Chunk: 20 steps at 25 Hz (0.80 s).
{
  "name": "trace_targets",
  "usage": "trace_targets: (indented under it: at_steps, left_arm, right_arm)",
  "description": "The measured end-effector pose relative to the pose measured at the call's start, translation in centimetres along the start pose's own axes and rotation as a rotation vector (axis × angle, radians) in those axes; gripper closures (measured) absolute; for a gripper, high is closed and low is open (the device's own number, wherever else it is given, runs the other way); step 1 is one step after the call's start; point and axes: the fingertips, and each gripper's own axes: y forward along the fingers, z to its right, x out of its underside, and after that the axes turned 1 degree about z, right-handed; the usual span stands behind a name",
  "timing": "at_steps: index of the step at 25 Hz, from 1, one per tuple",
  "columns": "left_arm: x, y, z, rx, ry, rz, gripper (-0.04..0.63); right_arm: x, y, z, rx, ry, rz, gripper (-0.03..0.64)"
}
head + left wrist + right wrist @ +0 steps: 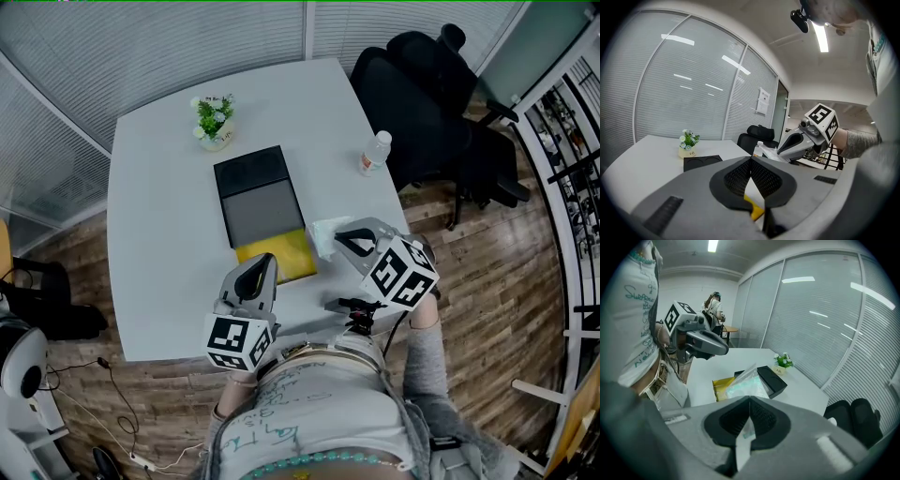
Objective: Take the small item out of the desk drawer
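Observation:
A flat black desk box [253, 192] lies on the white table [159, 244], its yellow drawer [286, 255] pulled out toward me. My right gripper [342, 238] is shut on a clear plastic packet [325, 234] with pale green contents, held just right of the drawer. In the right gripper view the packet [744, 384] rises from between the jaws. My left gripper [266, 262] hovers at the drawer's front left corner, jaws shut. In the left gripper view, yellow [756, 211] shows beneath the closed pads, with nothing pinched at the tips.
A small potted plant [214, 120] stands at the far side of the table and a water bottle [374, 153] near its right edge. A black office chair [431, 94] sits beyond the right corner. The table's front edge is close to my body.

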Motion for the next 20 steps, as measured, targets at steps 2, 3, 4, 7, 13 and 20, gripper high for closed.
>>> trace_targets:
  at_steps: [2,3,4,7,13,20]
  left_arm:
    - [0.0,0.2,0.2,0.002,0.001,-0.002,0.597]
    - [0.1,0.3,0.2,0.002,0.002,-0.003,0.597]
    - [0.1,0.4,0.3,0.003,0.003,-0.003,0.597]
    - [0.2,0.6,0.6,0.005,0.003,-0.004,0.597]
    - [0.3,0.7,0.9,0.01,0.003,-0.013,0.597]
    - [0.4,0.6,1.1,0.013,0.004,-0.016,0.597]
  right_arm:
    - [0.4,-0.2,0.2,0.005,0.003,-0.006,0.614]
    - [0.6,-0.3,0.3,0.008,0.003,-0.009,0.614]
    - [0.8,-0.3,0.4,0.01,0.003,-0.01,0.614]
    - [1.3,-0.6,0.6,0.015,-0.002,-0.015,0.614]
    - [1.6,-1.1,1.1,0.033,-0.002,-0.019,0.614]
    - [2.1,-1.6,1.3,0.042,0.001,-0.024,0.614]
